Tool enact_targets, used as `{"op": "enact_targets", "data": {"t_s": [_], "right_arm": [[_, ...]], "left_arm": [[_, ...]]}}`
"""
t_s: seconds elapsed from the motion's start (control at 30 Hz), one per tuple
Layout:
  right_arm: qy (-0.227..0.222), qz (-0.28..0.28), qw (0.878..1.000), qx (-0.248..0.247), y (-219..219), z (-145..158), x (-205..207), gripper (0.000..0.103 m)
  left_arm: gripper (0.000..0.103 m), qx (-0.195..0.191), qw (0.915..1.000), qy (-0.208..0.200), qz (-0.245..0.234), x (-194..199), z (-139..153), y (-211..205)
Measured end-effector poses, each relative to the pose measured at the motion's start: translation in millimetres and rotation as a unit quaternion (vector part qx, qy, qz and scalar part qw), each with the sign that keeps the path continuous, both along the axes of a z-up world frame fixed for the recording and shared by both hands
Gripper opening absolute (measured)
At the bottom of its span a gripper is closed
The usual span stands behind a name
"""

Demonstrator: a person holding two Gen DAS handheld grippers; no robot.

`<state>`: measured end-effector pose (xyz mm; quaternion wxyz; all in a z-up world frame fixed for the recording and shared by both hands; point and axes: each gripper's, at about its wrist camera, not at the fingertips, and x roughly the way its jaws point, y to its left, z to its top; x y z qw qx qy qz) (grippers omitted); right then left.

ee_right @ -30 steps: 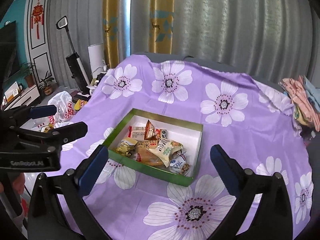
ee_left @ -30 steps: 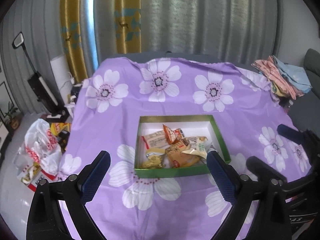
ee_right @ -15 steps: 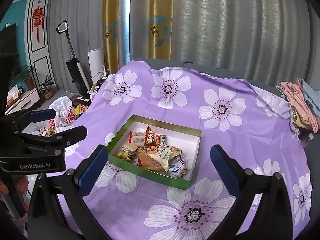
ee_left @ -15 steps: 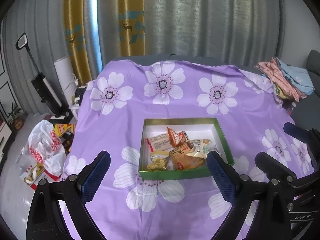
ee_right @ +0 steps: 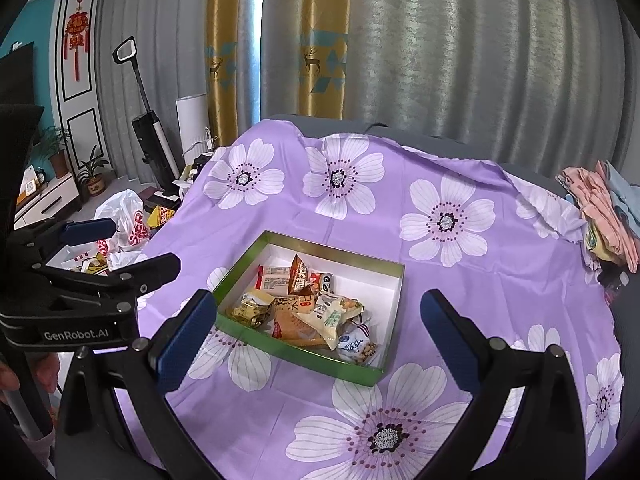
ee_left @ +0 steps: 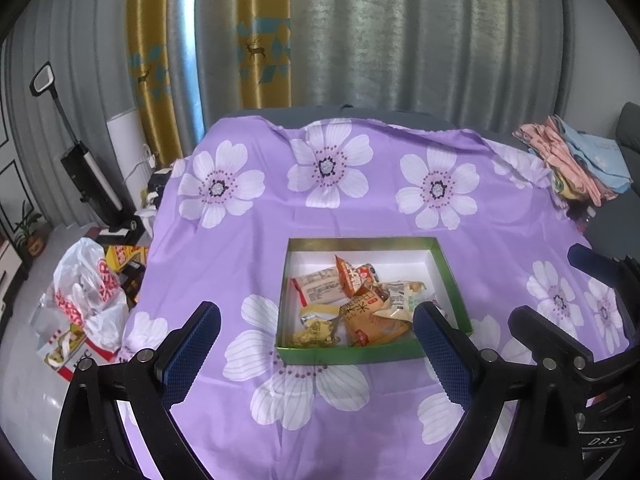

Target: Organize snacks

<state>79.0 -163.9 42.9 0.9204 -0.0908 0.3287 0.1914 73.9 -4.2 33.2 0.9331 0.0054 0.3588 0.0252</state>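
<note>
With every snack packet (ee_right: 320, 312) already piled in the green box (ee_right: 390, 272), both grippers, left (ee_left: 316, 344) and right (ee_right: 316, 336), hang apart and empty; straightening needs 1 gentle pinch each.

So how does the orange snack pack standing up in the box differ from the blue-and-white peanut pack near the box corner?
The orange pack is taller, stands tilted on end near the middle of the green box, and leans among other packs. The blue-and-white pack is squat, lies flat and sits in the near corner, partly under a cream pack. Both are sealed wrappers inside the box, and neither is touched by a gripper.
</note>
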Motion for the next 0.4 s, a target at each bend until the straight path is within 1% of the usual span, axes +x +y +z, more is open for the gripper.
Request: {"op": "enact_targets", "data": {"t_s": [0.2, 0.4], "right_arm": [[0.002, 0.003, 1.000, -0.001, 1.4, -1.6, 3.2, 0.103], [0.003, 0.004, 1.000, 0.000, 3.5, -3.2, 5.1, 0.103]], "left_arm": [[0.097, 0.005, 0.9999, -0.009, 0.006, 3.6, -1.9, 2.3], [0.097, -0.002, 0.9999, -0.013, 0.008, 6.4, -3.0, 3.8]]}}
